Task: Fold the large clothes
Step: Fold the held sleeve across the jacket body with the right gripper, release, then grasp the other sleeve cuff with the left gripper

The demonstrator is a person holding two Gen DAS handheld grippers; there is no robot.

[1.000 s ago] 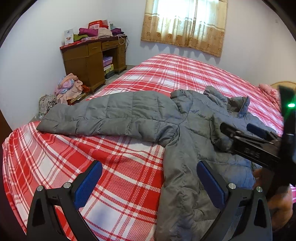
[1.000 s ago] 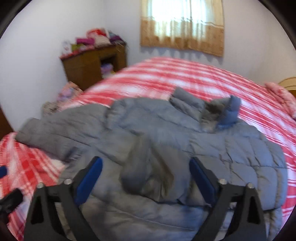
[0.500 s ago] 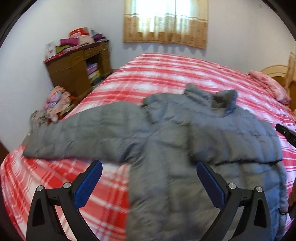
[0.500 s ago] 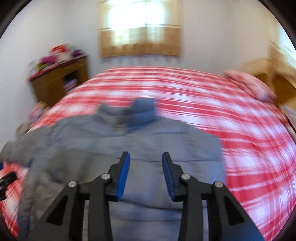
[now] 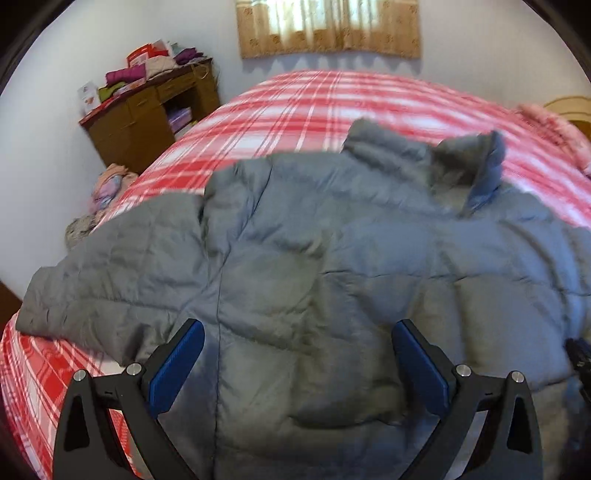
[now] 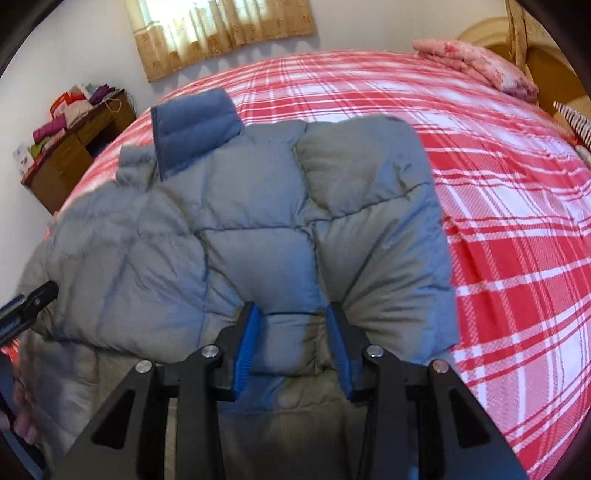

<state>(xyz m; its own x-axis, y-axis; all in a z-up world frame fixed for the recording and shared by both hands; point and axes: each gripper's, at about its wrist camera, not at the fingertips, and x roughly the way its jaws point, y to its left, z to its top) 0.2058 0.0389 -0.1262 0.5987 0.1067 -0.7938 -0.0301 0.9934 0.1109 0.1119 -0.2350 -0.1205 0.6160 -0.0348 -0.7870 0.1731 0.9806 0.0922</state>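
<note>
The bed (image 5: 332,99), covered in a red-and-white plaid sheet, carries the grey quilted puffer jacket (image 5: 332,266), which lies across its near end. The jacket's long axis runs from the near edge toward the far edge, collar (image 6: 192,129) pointing away toward the curtained window (image 5: 328,26). 1 sleeve (image 5: 110,273) stretches toward the left edge, where a wooden desk (image 5: 147,122) stands beyond. The collar's lining is blue. No writing can be read. The left gripper (image 5: 295,365) hovers over the jacket, jaws spread wide, holding nothing. The right gripper (image 6: 293,343) pinches a puffy fold of the jacket's near edge.
</note>
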